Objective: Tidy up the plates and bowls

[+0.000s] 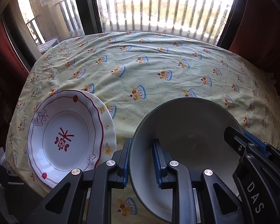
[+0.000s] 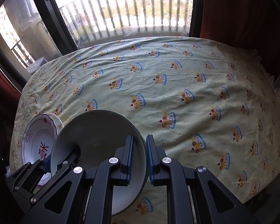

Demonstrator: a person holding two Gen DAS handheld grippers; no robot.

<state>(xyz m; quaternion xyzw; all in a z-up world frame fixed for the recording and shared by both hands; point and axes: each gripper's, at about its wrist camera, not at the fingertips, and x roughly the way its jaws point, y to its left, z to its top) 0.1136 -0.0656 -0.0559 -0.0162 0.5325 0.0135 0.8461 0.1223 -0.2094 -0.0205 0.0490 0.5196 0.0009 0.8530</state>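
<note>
Bowl (image 1: 184,130), rigid, glazed, breakable, likely slippery: my left fingers (image 1: 126,160) pinch its nine o'clock rim, my right fingers (image 2: 129,158) its three o'clock rim; plates (image 1: 65,130) sit at nine o'clock.

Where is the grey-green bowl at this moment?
The grey-green bowl is held between both tongs, left tongs and right tongs clamped on opposite rim sides, just right of the stacked plates.
</note>
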